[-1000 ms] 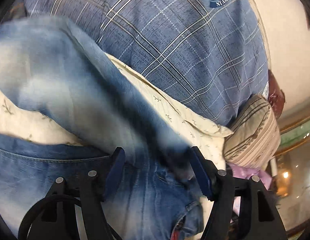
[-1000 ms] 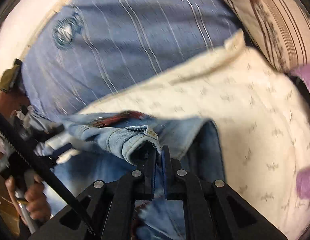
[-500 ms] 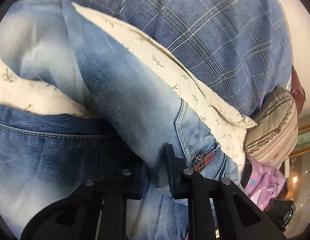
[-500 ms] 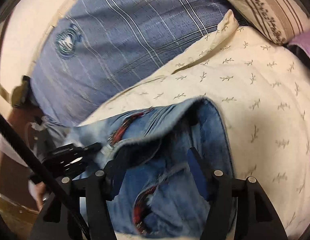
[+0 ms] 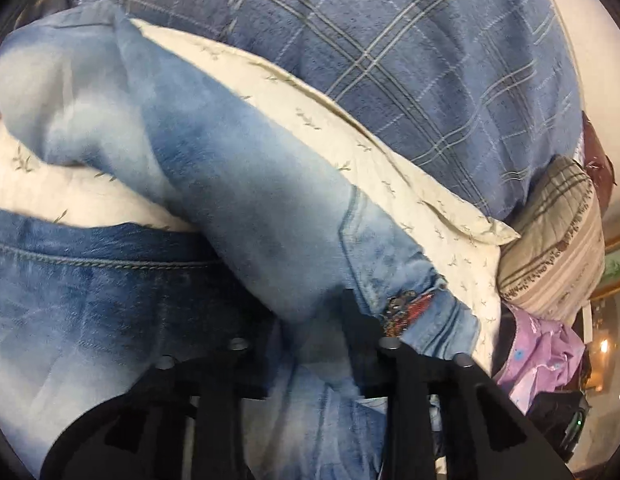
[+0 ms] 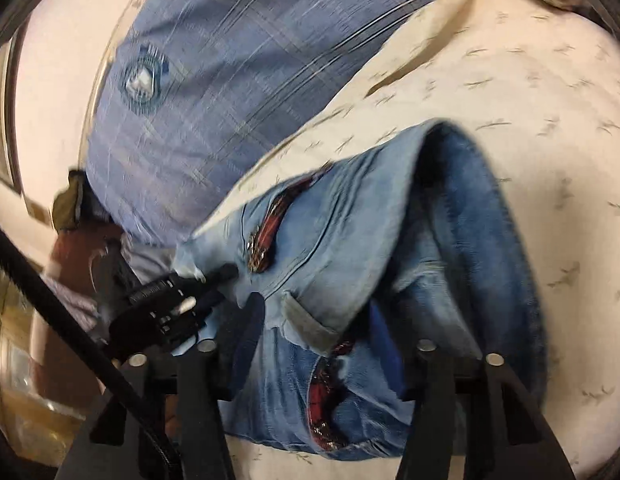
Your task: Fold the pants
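Light blue jeans (image 5: pixel 237 200) lie bunched on a cream sheet with small leaf prints (image 5: pixel 350 140). In the left wrist view my left gripper (image 5: pixel 310 332) is shut on a thick fold of the jeans near the waistband, beside a red plaid pocket lining (image 5: pixel 410 308). In the right wrist view my right gripper (image 6: pixel 318 320) is open, its fingers on either side of the waistband (image 6: pixel 350 240). The left gripper (image 6: pixel 181 300) shows there too, clamped on the jeans' left edge.
A blue plaid blanket (image 5: pixel 410 60) covers the far side of the bed. A striped beige pillow (image 5: pixel 558 236) and purple cloth (image 5: pixel 538 356) lie at the right. A person's arm (image 6: pixel 69 264) is at the left in the right wrist view.
My left gripper has closed on the jeans fold and keeps hold. My right gripper has let go of the waistband and opened wide, with the jeans now lying between its fingers.
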The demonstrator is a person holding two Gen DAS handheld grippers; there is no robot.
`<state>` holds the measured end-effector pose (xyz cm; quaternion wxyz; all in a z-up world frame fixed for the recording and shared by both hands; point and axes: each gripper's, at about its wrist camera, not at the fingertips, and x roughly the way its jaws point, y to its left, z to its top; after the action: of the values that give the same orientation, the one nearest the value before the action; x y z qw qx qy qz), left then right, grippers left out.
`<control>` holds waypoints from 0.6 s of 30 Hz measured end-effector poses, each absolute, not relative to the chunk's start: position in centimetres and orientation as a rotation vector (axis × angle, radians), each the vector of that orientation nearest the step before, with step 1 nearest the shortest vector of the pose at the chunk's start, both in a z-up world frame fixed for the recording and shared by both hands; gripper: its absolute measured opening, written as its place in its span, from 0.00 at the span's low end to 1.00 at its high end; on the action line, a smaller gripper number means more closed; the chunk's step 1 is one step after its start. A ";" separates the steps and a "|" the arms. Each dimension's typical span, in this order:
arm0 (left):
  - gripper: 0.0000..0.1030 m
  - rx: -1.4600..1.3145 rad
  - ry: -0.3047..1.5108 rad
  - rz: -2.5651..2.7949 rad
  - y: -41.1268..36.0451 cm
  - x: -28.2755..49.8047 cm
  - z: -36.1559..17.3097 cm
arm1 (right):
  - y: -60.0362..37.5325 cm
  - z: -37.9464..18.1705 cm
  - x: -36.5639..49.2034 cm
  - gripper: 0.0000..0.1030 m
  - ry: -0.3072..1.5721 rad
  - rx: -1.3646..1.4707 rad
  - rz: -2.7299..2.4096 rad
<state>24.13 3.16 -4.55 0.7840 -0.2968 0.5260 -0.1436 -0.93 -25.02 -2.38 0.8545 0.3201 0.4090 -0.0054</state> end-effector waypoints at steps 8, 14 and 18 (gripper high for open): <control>0.03 -0.670 0.988 -0.382 3.5 22.2 -0.2 | -24.1 3.3 -0.1 0.12 0.777 0.408 -0.109; 0.03 -0.561 0.888 -0.414 0.1 13.5 2.9 | -26.1 7.6 -3.1 0.12 0.723 0.373 -0.129; 0.03 -0.452 0.947 -0.383 -2.2 10.1 -2.6 | -26.9 0.8 -5.6 0.12 0.886 0.389 -0.253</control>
<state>10.14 -2.17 -2.56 0.8480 -0.2144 0.4493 -0.1819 -5.63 -26.86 0.82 0.8776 0.1864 0.4248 -0.1211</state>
